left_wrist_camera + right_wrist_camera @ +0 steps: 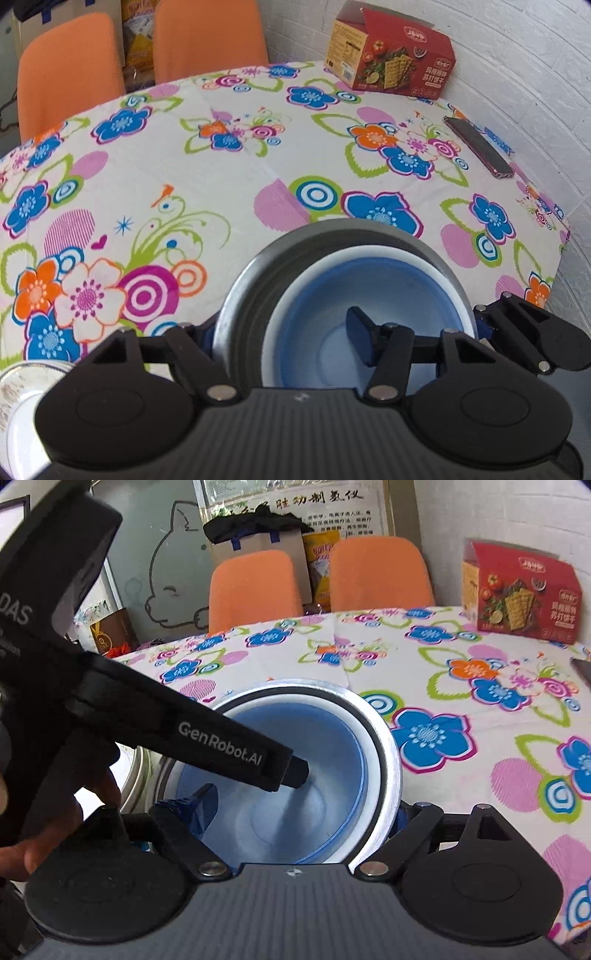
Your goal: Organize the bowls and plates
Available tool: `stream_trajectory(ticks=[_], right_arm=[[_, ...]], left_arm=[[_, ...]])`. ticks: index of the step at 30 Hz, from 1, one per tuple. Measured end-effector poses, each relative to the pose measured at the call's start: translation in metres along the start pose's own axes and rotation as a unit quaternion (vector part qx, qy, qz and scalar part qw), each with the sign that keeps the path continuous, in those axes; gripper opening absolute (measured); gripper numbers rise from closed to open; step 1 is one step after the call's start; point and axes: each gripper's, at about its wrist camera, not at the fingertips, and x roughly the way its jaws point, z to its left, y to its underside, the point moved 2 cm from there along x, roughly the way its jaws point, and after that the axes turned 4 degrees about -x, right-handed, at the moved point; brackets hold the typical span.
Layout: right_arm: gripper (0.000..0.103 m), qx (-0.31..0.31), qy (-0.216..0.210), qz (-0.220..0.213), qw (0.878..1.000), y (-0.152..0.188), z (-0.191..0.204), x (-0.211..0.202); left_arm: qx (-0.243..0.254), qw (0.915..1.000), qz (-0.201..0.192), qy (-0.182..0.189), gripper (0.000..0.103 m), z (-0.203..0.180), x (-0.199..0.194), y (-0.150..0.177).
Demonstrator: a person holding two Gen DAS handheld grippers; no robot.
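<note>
Nearest, the left claw is spread, one finger dipped inside the blue bowl and the other outside its rim — probably to steady or lift it. The right claw is also spread, straddling the same bowl, which sits nested in a metal bowl. Beyond the bowl on the counter stands a cracker box.

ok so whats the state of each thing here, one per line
blue bowl: nested upright inside the metal bowl
metal bowl: upright on the table
cracker box: top flap open
phone: flat, screen dark
left claw: open, one finger inside the blue bowl
right claw: open
</note>
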Motion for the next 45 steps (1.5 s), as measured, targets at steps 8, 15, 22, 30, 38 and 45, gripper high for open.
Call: stream_trajectory(ticks=[8, 15, 22, 30, 38, 45], right_arm=[[0.078, 0.019, 0.022, -0.025, 0.999, 0.006, -0.016, -0.040], [0.078, 0.011, 0.052, -0.040, 0.998, 0.012, -0.004, -0.075], [0.078, -0.036, -0.027, -0.055, 0.997, -0.014, 0.053, -0.066], [0.079, -0.104, -0.128, -0.064, 0.984, -0.073, 0.121, -0.039], [0.079, -0.147, -0.181, -0.031, 0.972, -0.072, 0.172, -0.009], [0.079, -0.144, -0.165, 0.033, 0.975, -0.041, 0.174, 0.018]], left_arm=[[0.005, 0.9998, -0.015, 0.013, 0.062, -0.039, -0.018, 0.001], [0.011, 0.9986, -0.028, 0.044, 0.062, -0.061, -0.041, 0.026], [-0.031, 0.9967, -0.073, -0.020, 0.063, -0.011, -0.100, 0.033], [-0.115, 0.9834, -0.110, -0.088, 0.063, 0.077, -0.170, 0.028], [-0.169, 0.9684, -0.120, -0.138, 0.065, 0.137, -0.195, 0.052], [-0.209, 0.9701, -0.066, -0.104, 0.065, 0.165, -0.151, 0.080]])
